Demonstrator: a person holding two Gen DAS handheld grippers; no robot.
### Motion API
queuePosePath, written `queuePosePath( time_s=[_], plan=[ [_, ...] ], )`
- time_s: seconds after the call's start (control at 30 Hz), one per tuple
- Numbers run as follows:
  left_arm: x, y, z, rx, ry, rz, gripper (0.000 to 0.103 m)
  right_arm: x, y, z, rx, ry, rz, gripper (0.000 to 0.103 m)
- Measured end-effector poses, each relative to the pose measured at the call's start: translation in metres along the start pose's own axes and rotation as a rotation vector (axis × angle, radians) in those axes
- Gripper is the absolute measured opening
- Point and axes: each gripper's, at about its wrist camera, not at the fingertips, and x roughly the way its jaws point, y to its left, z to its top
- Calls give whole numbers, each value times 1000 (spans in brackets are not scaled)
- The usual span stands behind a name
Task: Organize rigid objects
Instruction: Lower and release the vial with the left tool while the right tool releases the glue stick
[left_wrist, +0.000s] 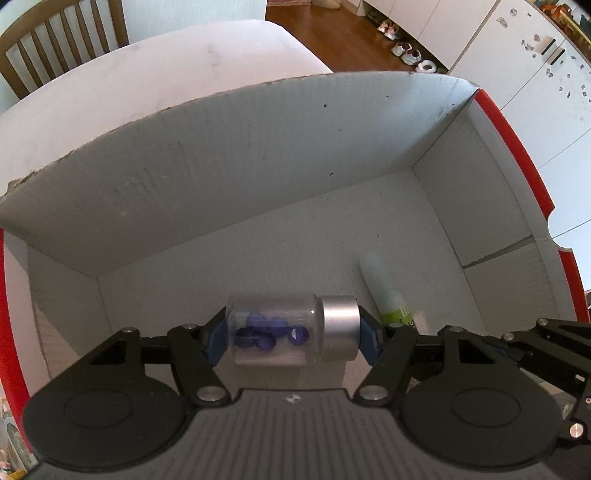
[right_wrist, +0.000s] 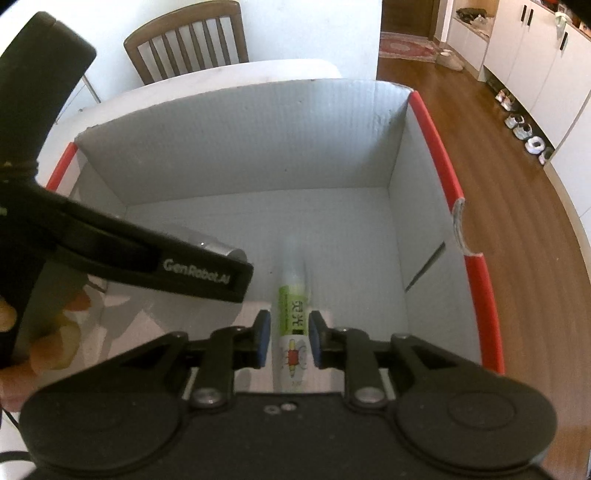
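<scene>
My left gripper (left_wrist: 293, 332) is shut on a clear jar (left_wrist: 275, 328) with a silver lid (left_wrist: 341, 328) and blue marbles inside, held sideways inside a white cardboard box (left_wrist: 221, 166) with red edges. A glue tube (left_wrist: 389, 299) with a green label lies on the box floor to its right. In the right wrist view the glue tube (right_wrist: 293, 295) sits between the blue pads of my right gripper (right_wrist: 287, 338); a narrow gap shows on each side of the tube. The left gripper's body (right_wrist: 147, 254) crosses at the left, hiding most of the jar.
The box (right_wrist: 258, 140) stands on a white table (left_wrist: 166, 74). A wooden chair (right_wrist: 188, 37) is behind the table. Wooden floor, shoes (right_wrist: 524, 129) and white cabinets are to the right. A cut-out handle notch (right_wrist: 461, 229) is in the box's right wall.
</scene>
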Motion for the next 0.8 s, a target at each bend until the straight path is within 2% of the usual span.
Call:
queuePosePath(
  time_s=[0.27,0.5,0.63,0.8],
  plan=[
    [-5,-6,-1,15,-4,24,68,-6,-3,-4,5,-21,-11,25],
    [-22,-10,-7,38,-58,19,68,-17,-5,-12,8,-50,-9,28],
    [-32,-8,-13,18,-79,15,68,-25,-4,-16,6,-77,0,34],
    [-53,-6,-21,16,-148,13,68,-40,-1,-18,6,-118,16,42]
  ],
)
